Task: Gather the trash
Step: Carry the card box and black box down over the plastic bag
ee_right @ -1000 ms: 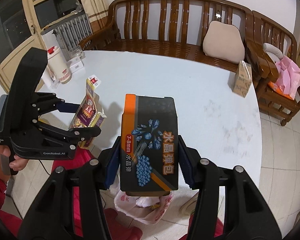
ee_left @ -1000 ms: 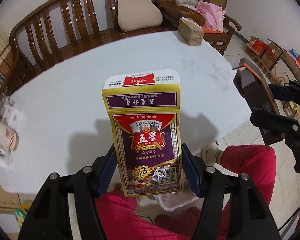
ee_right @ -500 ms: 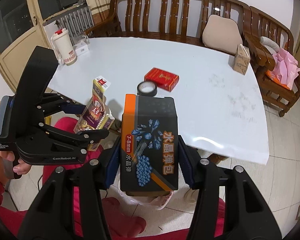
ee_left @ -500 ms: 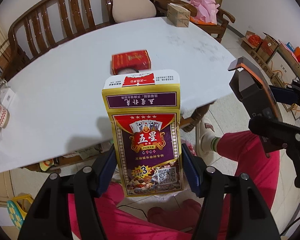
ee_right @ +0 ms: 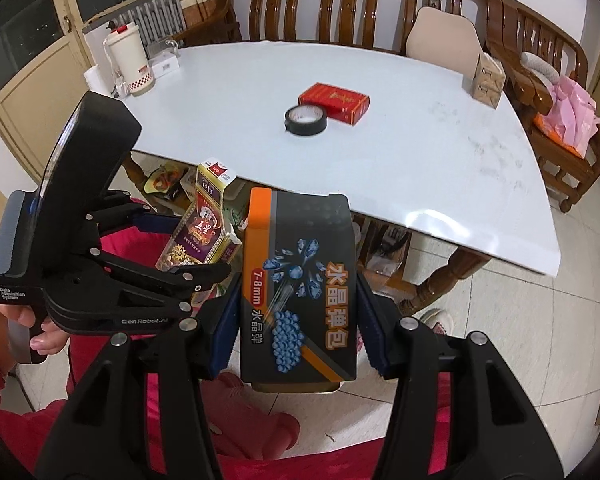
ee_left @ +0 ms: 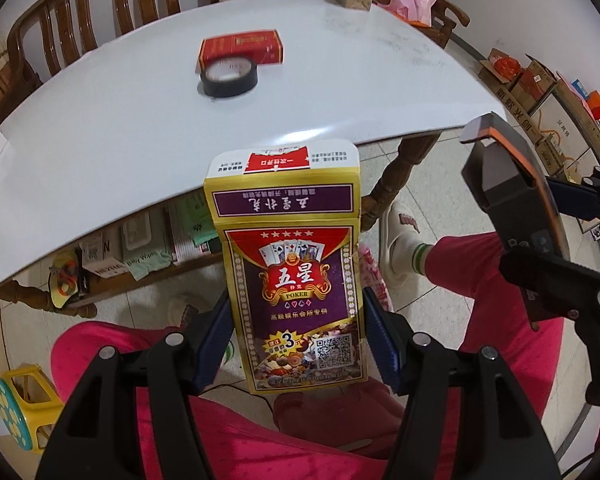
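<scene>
The left tool (ee_left: 296,344) is clamped on an upright playing-card box (ee_left: 290,268), held off the worktop (ee_left: 100,140) edge above the lap. Just beside it, the right tool (ee_right: 298,328) grips a black-and-orange box (ee_right: 300,292), also upright. Black tape (ee_right: 305,120) touches a red box (ee_right: 334,103) on the worktop.

Left tool (ee_left: 296,340) clamped on playing-card box (ee_left: 296,280) | right tool (ee_right: 298,328) clamped on black-orange box (ee_right: 300,292) | both held side by side above the person's lap
</scene>
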